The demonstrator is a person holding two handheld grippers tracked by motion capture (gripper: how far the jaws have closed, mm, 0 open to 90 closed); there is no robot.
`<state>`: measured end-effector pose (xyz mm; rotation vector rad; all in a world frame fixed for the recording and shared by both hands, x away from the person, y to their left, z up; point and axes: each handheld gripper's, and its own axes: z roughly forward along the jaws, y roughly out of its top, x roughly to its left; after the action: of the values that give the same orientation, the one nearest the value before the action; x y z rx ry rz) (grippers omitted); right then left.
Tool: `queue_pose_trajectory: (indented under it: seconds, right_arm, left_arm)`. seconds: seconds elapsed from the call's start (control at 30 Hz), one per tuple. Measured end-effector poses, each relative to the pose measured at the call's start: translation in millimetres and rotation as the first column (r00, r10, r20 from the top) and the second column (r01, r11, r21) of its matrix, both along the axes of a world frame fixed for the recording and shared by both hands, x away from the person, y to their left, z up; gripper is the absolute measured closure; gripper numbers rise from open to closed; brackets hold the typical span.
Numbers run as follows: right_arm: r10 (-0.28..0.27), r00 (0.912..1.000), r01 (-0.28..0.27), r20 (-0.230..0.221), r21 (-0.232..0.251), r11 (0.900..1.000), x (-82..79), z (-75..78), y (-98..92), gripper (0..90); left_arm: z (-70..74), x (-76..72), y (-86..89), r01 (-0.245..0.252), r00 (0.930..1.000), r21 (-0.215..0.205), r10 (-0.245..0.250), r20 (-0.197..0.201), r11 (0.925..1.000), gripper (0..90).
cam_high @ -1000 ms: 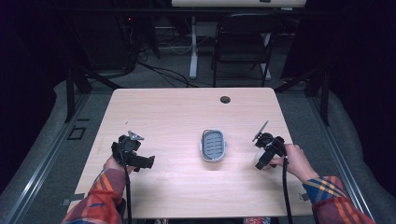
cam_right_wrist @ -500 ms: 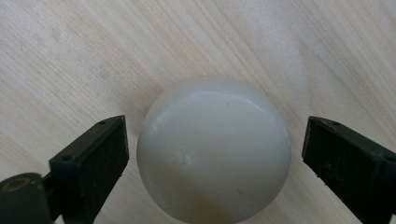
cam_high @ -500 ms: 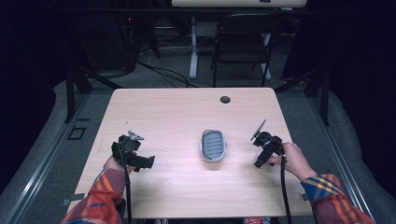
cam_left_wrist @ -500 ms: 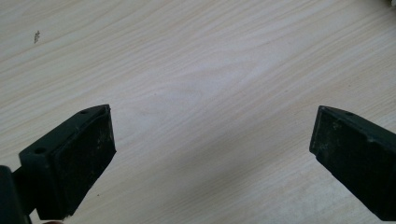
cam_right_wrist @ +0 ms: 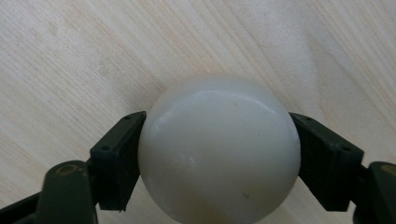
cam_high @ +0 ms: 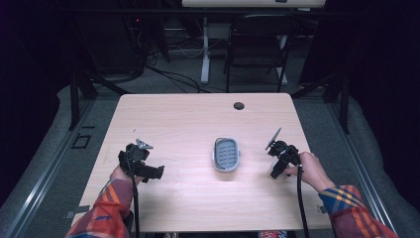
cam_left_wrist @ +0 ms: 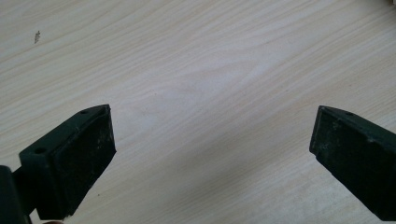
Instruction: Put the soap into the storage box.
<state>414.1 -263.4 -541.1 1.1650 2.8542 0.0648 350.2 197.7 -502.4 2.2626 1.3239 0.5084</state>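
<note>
Between the two black jaws of the right gripper sits a smooth, glossy white ball, round and about as wide as the gap that holds it. Both pads press against its sides, one on each flank, so the ball is clamped; the jaws have just been closing onto it, and it lies between them now. Pale wood grain shows behind and around the ball in the right gripper view, which puts it low over the light wooden table. From the high view the right gripper is at the table's right side, near the front edge, held by a hand that comes out of a red, blue and yellow plaid sleeve; the ball itself is too small to make out there.

Just left of that gripper, near the middle of the table, lies a small grey oval dish with a ribbed blue-grey inside, apart from both grippers.

Further left, well apart from the dish, the left gripper rests near the front left part of the table. In the left gripper view its jaws stand wide apart with nothing between them, bare wood grain showing across the gap.

Toward the far edge of the table is a small dark round hole, and beyond it a dark folding chair stands on the grey floor
</note>
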Motion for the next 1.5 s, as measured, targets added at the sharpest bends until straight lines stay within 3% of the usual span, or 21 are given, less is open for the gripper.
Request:
queue_pose_trajectory:
  seconds: [0.27,0.3,0.57,0.73,0.77,0.83,1.07,1.4,1.43,1.5]
  right_arm:
    - [-0.012,0.9999,0.012,0.006,0.004,1.000,-0.6,-2.2,-0.1,23.7]
    - [0.009,0.9999,-0.009,-0.015,-0.024,1.000,1.5,0.2,-0.4,23.8]
    - [0.001,0.9999,-0.002,-0.015,-0.040,0.999,1.5,0.5,-0.8,23.9]
    - [0.008,1.0000,-0.008,-0.001,-0.036,0.999,1.3,2.7,-1.3,23.9]
    - [-0.009,0.9999,0.009,0.014,-0.015,1.000,-0.2,2.9,-1.3,23.9]
    - [0.009,0.9999,-0.009,0.005,-0.039,0.999,0.9,6.2,-1.1,23.9]
    - [0.029,0.9988,-0.028,0.040,-0.030,0.999,-2.2,11.1,2.7,23.9]
    - [0.045,0.9983,-0.043,0.038,-0.046,0.998,-1.9,14.7,5.7,24.0]
    - [0.037,0.9983,-0.036,0.044,-0.029,0.999,-2.6,14.4,6.5,23.9]
    - [0.051,0.9978,-0.049,0.041,-0.051,0.997,-1.1,16.6,8.6,24.0]
  left_arm:
    - [-0.4,0.3,-0.3,0.002,1.0000,-0.003,-0.002,-0.002,1.0000,0.2]
    - [-0.5,0.5,-0.3,0.002,1.0000,-0.002,-0.002,-0.002,1.0000,0.1]
    - [-0.5,0.4,-0.3,0.004,1.0000,0.001,-0.004,-0.004,1.0000,0.2]
    - [-0.5,0.3,-0.4,0.003,1.0000,0.002,-0.003,-0.003,1.0000,0.2]
    - [-0.5,0.3,-0.4,0.003,1.0000,0.002,-0.003,-0.003,1.0000,0.1]
    - [-0.3,0.2,-0.4,0.004,1.0000,0.001,-0.004,-0.002,1.0000,0.2]
    - [0.1,-0.3,-0.7,0.005,1.0000,0.001,-0.005,0.004,1.0000,0.2]
    - [0.2,-0.5,-0.8,0.006,1.0000,0.002,-0.006,0.004,1.0000,0.2]
    - [0.4,-0.6,-0.9,0.006,1.0000,0.003,-0.006,0.004,1.0000,0.2]
    - [0.4,-0.6,-1.2,0.006,1.0000,0.006,-0.006,0.005,1.0000,0.2]
